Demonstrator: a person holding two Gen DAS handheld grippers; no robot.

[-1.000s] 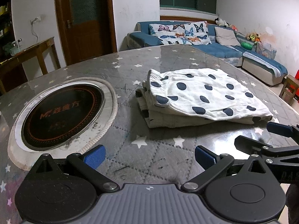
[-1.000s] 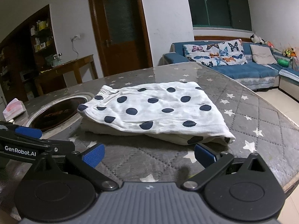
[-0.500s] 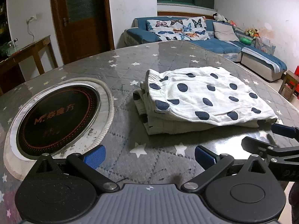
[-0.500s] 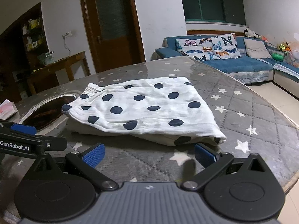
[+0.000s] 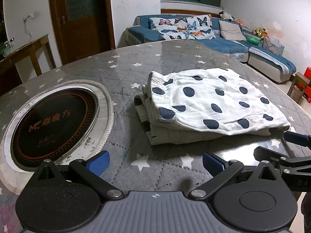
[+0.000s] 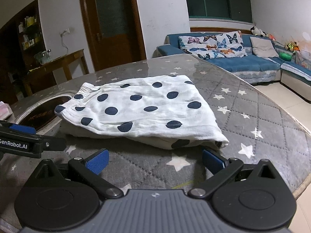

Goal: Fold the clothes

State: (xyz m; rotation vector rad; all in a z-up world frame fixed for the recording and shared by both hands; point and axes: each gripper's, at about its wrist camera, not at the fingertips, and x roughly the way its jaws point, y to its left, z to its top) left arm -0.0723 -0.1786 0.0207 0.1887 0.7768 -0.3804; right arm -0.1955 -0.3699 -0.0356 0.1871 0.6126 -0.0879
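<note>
**Folding task — near completion, garment folded and released**

Round table (image 5: 175,58): grey quilted cover printed with white stars under a glossy clear sheet; it carries everything listed below.

Induction hob (image 5: 54,122): a dark round plate in a metal ring, set into the table on the left, well apart from the cloth.

Polka-dot garment (image 6: 143,108): white fabric with dark blue dots, an elasticated waistband seen at its left end, so shorts or a skirt are suggested. It is laid on the table to the right of the hob, doubled over into a compact rectangle with several layers stacked at the near edge. The top layer is smooth; the lower layers are slightly offset at the waistband end. No unfolded clothing is seen on the table. The folding is judged done, or short only of a final tidy of that offset edge.

Left gripper (image 5: 155,161): jaws spread wide, nothing held, hovering near the garment's front edge.

Right gripper (image 6: 154,160): jaws spread wide, nothing held — its right blue pad (image 6: 211,162) is just beside the garment's near right corner.
</note>
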